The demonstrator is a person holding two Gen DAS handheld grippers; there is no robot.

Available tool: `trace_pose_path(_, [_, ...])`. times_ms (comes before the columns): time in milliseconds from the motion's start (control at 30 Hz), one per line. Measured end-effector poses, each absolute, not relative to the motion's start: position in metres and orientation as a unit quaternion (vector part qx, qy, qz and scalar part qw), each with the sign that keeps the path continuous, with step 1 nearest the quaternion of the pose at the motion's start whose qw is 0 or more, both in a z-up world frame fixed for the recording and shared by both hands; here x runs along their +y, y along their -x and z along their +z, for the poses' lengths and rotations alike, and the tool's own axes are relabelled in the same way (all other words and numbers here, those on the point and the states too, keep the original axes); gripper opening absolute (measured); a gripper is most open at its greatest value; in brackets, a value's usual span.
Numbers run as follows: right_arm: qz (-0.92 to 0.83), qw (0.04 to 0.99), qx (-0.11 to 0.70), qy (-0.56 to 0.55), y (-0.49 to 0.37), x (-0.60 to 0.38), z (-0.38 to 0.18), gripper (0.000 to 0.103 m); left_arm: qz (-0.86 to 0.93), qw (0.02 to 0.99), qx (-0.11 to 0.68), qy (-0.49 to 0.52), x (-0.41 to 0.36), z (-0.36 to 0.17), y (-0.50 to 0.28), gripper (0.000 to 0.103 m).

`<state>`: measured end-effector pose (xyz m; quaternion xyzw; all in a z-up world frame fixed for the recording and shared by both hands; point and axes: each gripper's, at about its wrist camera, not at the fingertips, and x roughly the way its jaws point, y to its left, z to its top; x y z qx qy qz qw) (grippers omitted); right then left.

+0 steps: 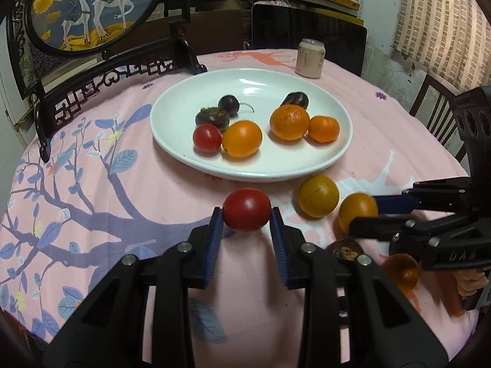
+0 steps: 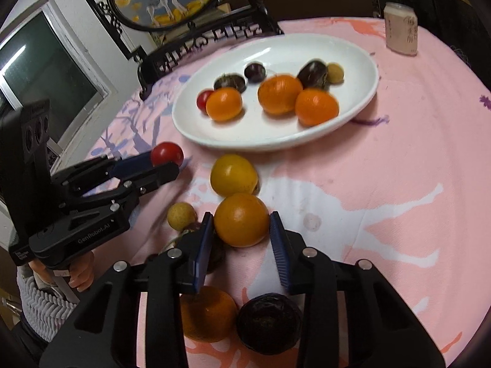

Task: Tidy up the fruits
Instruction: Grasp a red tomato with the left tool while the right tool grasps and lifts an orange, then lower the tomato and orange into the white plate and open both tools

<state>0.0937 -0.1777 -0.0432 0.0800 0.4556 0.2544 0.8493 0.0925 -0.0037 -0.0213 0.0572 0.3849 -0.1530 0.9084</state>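
A white plate [image 1: 184,156] [image 2: 362,104] holds several oranges, a small red tomato [image 1: 206,138] and dark fruits. My left gripper [image 1: 247,219] is shut on a red tomato [image 1: 246,213], held just in front of the plate; it shows in the right wrist view [image 2: 167,153] too. My right gripper [image 2: 241,225] is shut on an orange [image 2: 241,219] [image 1: 357,210] close above the pink tablecloth. A yellow-orange fruit [image 1: 318,196] [image 2: 233,174] lies between the orange and the plate.
On the cloth near me lie another orange [image 2: 205,316], a dark round fruit [image 2: 270,322] and a small yellow fruit [image 2: 181,216]. A pale can [image 1: 310,58] [image 2: 400,29] stands behind the plate. A carved black stand with a round deer picture [image 1: 92,9] stands at the back left.
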Motion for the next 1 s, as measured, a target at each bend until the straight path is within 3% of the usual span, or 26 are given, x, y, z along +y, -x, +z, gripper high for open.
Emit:
trace_pose_path(233, [0.227,0.887,0.377,-0.137,-0.092,-0.219,-0.001,0.037,-0.13,0.926,0.352,-0.035,0.006,0.013,-0.099,0.032])
trace_pose_path(467, [0.208,0.89,0.373,-0.158,-0.134,-0.226,0.02,0.037,-0.11,0.929,0.353,-0.002,0.014,0.038,-0.157,0.032])
trace_pose_path(933, [0.213,0.882,0.407,-0.102,-0.219,-0.16,-0.003,0.038,-0.096,0.909,0.406,0.016,0.015,-0.003,-0.239,0.032])
trace_pose_path(1000, [0.213,0.885,0.404,-0.093,-0.22,-0.157,-0.006,0.04,-0.093,0.908,0.408,0.016,0.014,-0.006,-0.24,0.037])
